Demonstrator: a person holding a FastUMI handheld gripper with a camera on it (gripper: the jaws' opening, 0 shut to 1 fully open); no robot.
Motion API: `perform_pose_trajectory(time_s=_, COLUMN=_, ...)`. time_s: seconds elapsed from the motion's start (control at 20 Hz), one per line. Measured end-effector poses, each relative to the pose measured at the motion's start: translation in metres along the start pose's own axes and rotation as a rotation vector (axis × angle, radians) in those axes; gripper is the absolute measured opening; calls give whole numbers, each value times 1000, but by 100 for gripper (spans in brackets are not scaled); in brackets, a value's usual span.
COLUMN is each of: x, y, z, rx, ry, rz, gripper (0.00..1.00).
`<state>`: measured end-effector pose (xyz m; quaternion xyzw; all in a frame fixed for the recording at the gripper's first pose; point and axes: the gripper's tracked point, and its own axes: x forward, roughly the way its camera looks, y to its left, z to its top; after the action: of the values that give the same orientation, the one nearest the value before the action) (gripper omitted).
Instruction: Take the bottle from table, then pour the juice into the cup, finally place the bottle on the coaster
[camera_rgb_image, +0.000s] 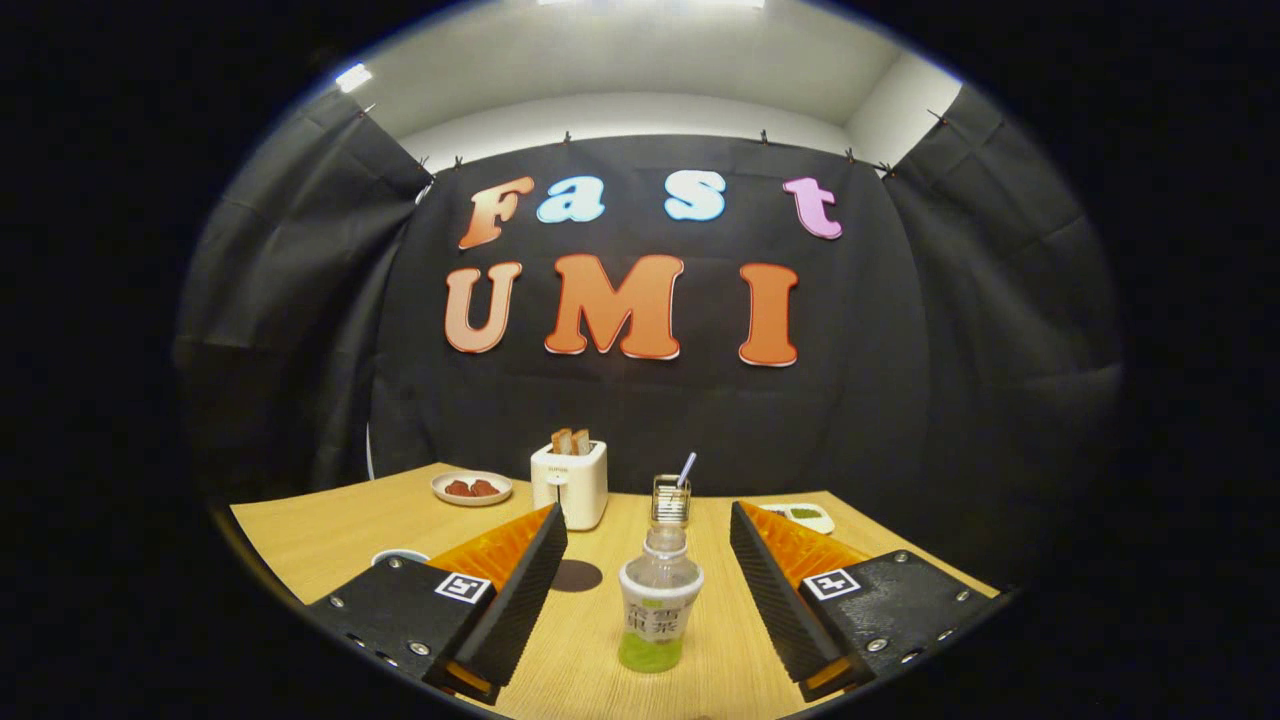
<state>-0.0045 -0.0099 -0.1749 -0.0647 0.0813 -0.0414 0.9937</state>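
Spread wide over a wooden table (330, 535), my gripper (648, 560) hangs released, its two black ribbed fingers (525, 590) apart on either side of the bottle (658, 600) and touching nothing. Each finger is backed in orange and bolted to a black plate carrying a small square marker.

Between those fingers, standing upright on the wood, is the bottle I am to take: clear plastic, with a pale label round its middle and a shallow pool of green juice at the bottom. It sits nearer the middle of the gap than either pad, with bare tabletop showing on both sides.

Just beyond the bottle and almost in line with it stands the cup (671, 500), a clear ribbed glass with a straw (686, 469) leaning out toward the right. A dark round coaster (578, 575) lies flat on the table close against the inner edge of my left finger, to the left of the bottle and apart from it.

Farther back on the left, a white toaster (569, 485) holds two slices of toast upright in its slots. Beside it to the left is a small plate (471, 488) of reddish food. A white dish (806, 516) with something green on it peeks over my right finger. A rounded white rim (399, 555) shows just behind my left finger plate; what it belongs to I cannot tell.
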Motion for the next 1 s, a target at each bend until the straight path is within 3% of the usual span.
perform_pose_trajectory(time_s=0.6, x=31, y=-8, z=-98, rx=19, ry=198, rz=-38, gripper=96)
perform_pose_trajectory(time_s=1.0, x=54, y=-12, z=-139, rx=62, ry=270, rz=-91, gripper=80)
